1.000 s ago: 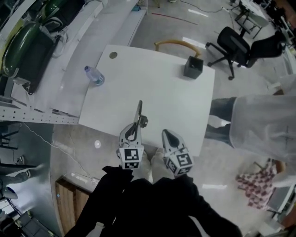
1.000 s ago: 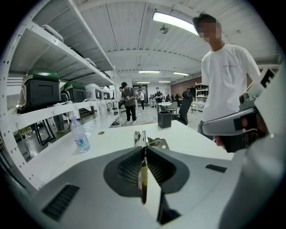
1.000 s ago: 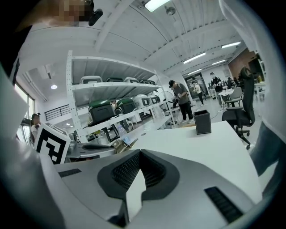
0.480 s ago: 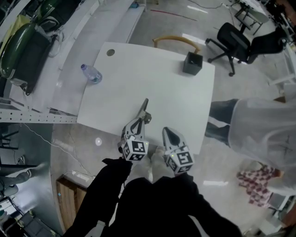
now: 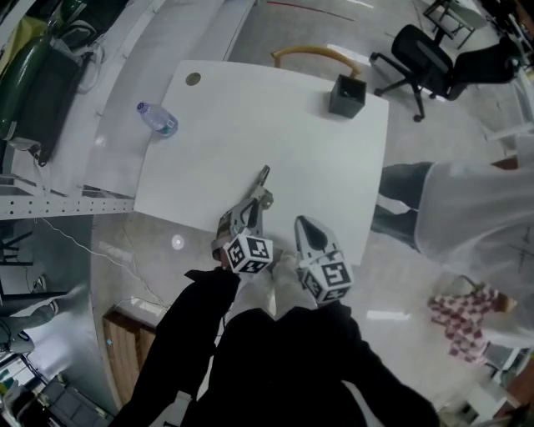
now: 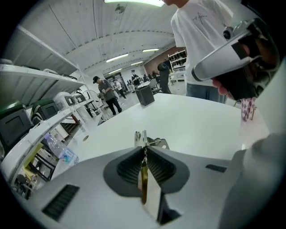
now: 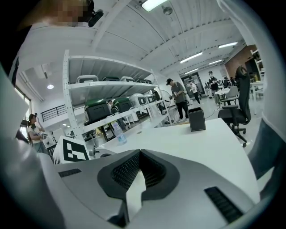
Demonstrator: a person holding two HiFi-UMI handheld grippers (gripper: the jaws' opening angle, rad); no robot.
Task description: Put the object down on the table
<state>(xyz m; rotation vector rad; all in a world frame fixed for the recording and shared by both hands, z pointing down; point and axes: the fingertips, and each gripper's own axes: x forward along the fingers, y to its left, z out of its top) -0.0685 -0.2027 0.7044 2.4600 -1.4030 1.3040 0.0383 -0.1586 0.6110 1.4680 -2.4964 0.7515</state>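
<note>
The left gripper (image 5: 253, 207) has its jaws clamped narrowly on the thin metal object (image 5: 262, 182), held above the near part of the surface (image 5: 250, 117); the right gripper (image 5: 303, 225) jaws are closed and empty, so set-down and release are apparently outstanding.

Head view looks steeply down on the table (image 5: 275, 125), which both gripper views skim low and close.

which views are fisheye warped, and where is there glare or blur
Head view: mild wide-angle bowing of the table edges, lamp reflections on the glossy floor. Left gripper view: strong fisheye, dark corners, blown-out ceiling lamp. Right gripper view: same fisheye, a mosaic patch top left.
</note>
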